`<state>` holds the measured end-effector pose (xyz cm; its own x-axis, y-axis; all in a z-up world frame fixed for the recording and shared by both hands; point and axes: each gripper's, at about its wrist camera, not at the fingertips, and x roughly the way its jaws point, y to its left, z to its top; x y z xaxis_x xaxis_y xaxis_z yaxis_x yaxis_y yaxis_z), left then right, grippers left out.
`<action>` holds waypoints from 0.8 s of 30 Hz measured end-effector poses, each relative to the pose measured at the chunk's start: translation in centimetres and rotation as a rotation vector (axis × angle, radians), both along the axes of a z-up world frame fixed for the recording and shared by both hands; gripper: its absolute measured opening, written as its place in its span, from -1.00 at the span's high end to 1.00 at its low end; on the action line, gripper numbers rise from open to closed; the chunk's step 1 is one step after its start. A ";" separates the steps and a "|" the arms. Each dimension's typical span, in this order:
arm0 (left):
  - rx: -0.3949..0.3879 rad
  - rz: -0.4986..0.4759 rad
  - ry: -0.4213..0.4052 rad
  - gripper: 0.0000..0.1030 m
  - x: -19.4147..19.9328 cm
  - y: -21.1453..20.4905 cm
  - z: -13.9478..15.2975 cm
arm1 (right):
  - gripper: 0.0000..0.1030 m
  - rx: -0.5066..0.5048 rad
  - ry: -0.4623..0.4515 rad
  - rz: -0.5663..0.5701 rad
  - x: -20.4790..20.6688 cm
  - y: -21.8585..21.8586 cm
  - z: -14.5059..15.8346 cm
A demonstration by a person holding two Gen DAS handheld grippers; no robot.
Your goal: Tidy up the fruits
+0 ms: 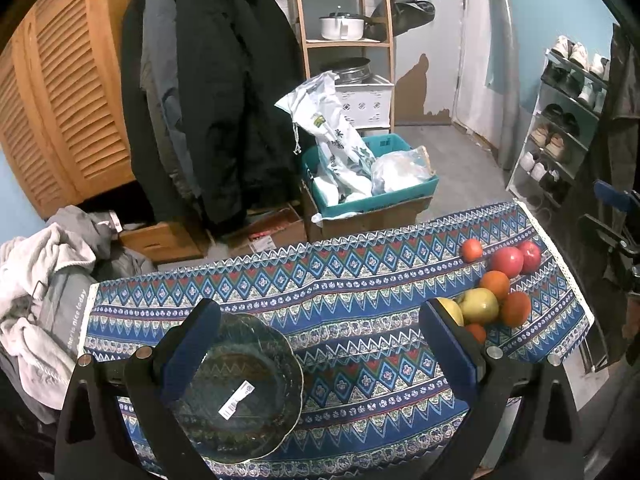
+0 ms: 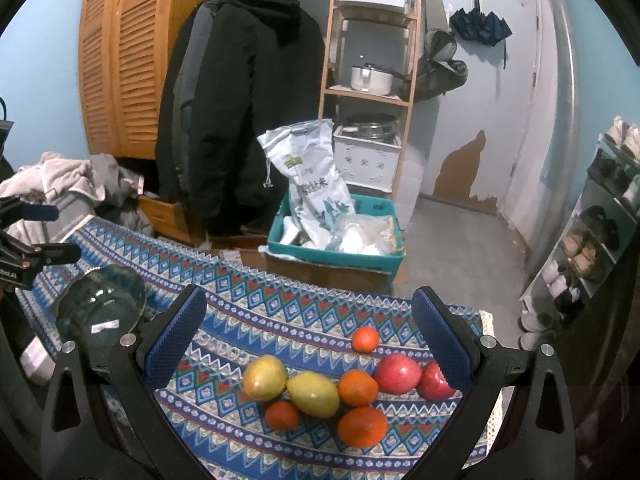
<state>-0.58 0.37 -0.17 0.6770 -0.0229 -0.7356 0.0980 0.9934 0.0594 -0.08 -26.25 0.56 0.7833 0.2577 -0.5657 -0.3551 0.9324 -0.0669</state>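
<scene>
Both grippers, left gripper (image 1: 320,344) and right gripper (image 2: 310,332), gape wide, holding nothing. Fruits (image 2: 344,390) crowd below the right; a nudge might roll one off the surface (image 2: 248,320), seemingly near its edge.

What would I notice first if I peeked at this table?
Probably the bright fruit pile on the patterned tablecloth, right between the open right claw fingers: yellow, orange and red pieces bunched together. Next, the dark glass bowl with a white sticker, by the open left claw.
</scene>
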 end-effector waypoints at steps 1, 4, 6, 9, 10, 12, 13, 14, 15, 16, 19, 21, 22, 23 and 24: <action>0.000 0.000 0.000 -0.95 0.1 0.1 0.0 | -0.96 -0.006 0.000 -0.002 0.0 0.1 0.0; 0.002 0.000 -0.001 -0.95 0.1 0.1 0.0 | -0.96 -0.017 -0.002 0.000 0.0 0.2 -0.1; 0.001 0.002 -0.001 -0.95 0.1 0.2 0.0 | -0.96 -0.018 0.001 0.003 0.0 0.3 -0.1; 0.000 0.005 0.002 -0.95 0.2 0.2 -0.1 | -0.96 -0.012 0.004 0.006 0.0 0.2 0.0; 0.001 0.005 0.003 -0.95 0.2 0.2 -0.1 | -0.96 -0.009 0.005 0.007 0.0 0.2 0.0; 0.000 0.009 0.008 -0.95 0.2 0.3 -0.3 | -0.96 -0.003 0.011 0.011 0.0 0.1 0.1; -0.001 0.010 0.010 -0.95 0.3 0.4 -0.4 | -0.96 -0.001 0.013 0.014 0.0 0.1 0.1; -0.003 0.013 0.015 -0.95 0.4 0.4 -0.5 | -0.96 0.002 0.015 0.017 0.0 0.1 0.1; -0.006 0.015 0.018 -0.95 0.4 0.5 -0.5 | -0.96 0.002 0.015 0.017 0.0 0.1 0.1; -0.010 0.018 0.022 -0.95 0.4 0.6 -0.6 | -0.96 0.001 0.015 0.019 0.0 0.1 0.1; -0.015 0.017 0.023 -0.95 0.4 0.6 -0.7 | -0.96 0.003 0.015 0.022 -0.1 0.1 0.1; -0.014 0.016 0.022 -0.95 0.4 0.6 -0.7 | -0.96 0.003 0.015 0.027 -0.2 0.1 0.1; -0.013 0.016 0.021 -0.95 0.3 0.6 -0.7 | -0.96 0.002 0.015 0.029 -0.2 0.1 0.2; -0.013 0.014 0.021 -0.95 0.3 0.5 -0.7 | -0.96 0.000 0.014 0.030 -0.3 0.2 0.1; -0.013 0.014 0.021 -0.95 0.3 0.5 -0.7 | -0.96 -0.001 0.013 0.032 -0.3 0.1 0.1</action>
